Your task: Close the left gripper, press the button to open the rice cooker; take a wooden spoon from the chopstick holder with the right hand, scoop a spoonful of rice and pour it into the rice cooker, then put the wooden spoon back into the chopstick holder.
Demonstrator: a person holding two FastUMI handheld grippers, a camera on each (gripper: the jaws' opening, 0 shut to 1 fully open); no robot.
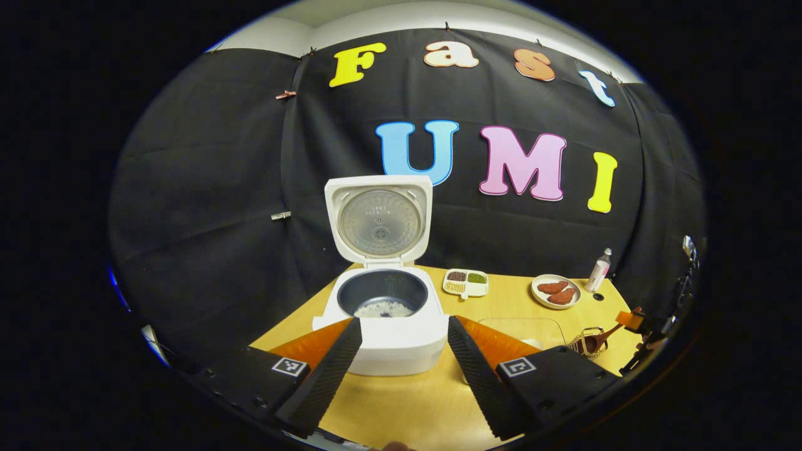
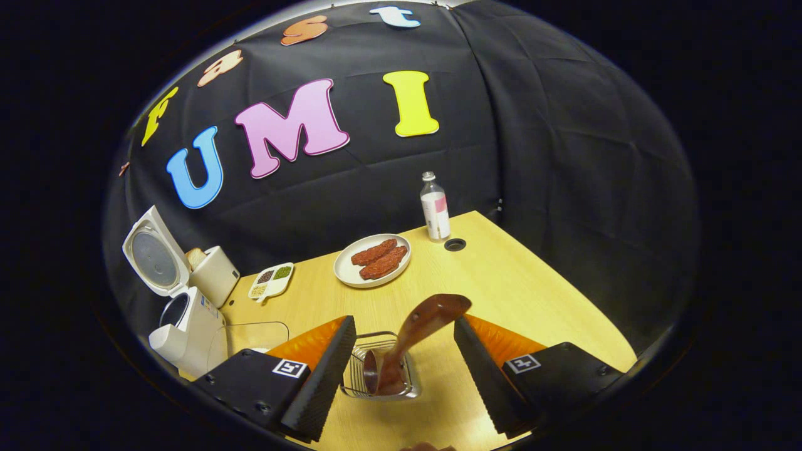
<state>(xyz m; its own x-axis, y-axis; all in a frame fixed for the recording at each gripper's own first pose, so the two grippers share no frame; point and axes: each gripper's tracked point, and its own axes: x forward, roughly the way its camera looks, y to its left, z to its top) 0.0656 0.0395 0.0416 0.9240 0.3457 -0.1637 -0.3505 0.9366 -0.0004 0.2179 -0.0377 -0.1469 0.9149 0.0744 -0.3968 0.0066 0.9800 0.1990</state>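
white rice cooker (image 1: 388,338), brown wooden spoon (image 2: 413,332), yellow wood-grain table (image 2: 501,282).

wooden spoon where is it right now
In the right gripper view, the wooden spoon stands tilted in the wire chopstick holder, between the open right hand-held gripper's fingers, untouched.

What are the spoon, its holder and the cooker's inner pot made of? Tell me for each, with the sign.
Wooden spoon: wood, likely, with a reddish-brown polished sheen on the handle.
Chopstick holder: metal wire, likely steel, with thin shiny bars in an open basket.
Inner pot of the rice cooker: probably coated metal, dark matte grey, with white rice at the bottom. The coating cannot be confirmed.
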